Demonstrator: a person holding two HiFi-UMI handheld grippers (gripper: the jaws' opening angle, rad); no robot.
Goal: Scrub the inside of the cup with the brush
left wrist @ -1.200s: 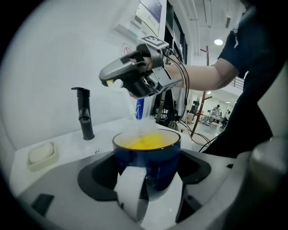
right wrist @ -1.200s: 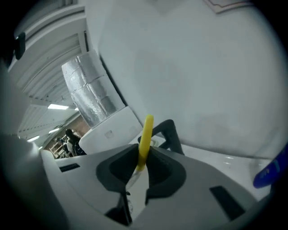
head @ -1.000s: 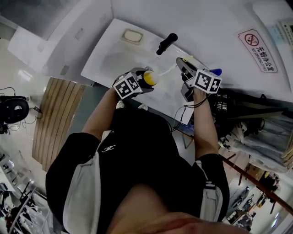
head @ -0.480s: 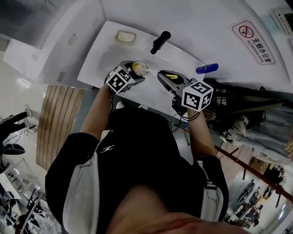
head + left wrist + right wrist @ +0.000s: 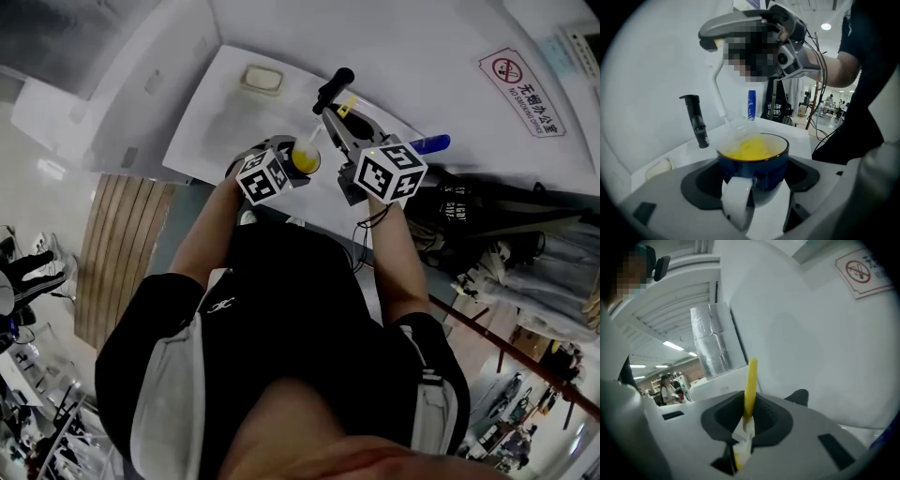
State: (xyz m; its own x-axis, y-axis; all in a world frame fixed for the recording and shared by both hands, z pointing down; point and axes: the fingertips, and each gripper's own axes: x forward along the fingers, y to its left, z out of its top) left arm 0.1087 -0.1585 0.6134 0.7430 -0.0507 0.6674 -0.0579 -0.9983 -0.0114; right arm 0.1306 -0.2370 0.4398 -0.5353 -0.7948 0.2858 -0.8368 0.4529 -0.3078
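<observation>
The blue cup [image 5: 752,161] is clamped upright between the left gripper's [image 5: 759,194] fingers, presumably so its mouth is offered. The brush [image 5: 750,380] is pinched by its handle in the right gripper [image 5: 743,427], with its head dipped into the cup.

Cup [image 5: 752,161] mouth taken up: brush [image 5: 720,98] slanting down into it from the right gripper [image 5: 342,127] overhead, no way in from above. Left gripper [image 5: 286,169] clamped round the cup wall, both flanks shut off. Just behind, black tap [image 5: 332,89] standing upright near the brush handle, only a tight gap between. Blue bottle [image 5: 433,142] well off to the right, out of the way. Wide bare white counter [image 5: 220,117] on the left, open up to the pale pad [image 5: 262,77] near the far edge.
</observation>
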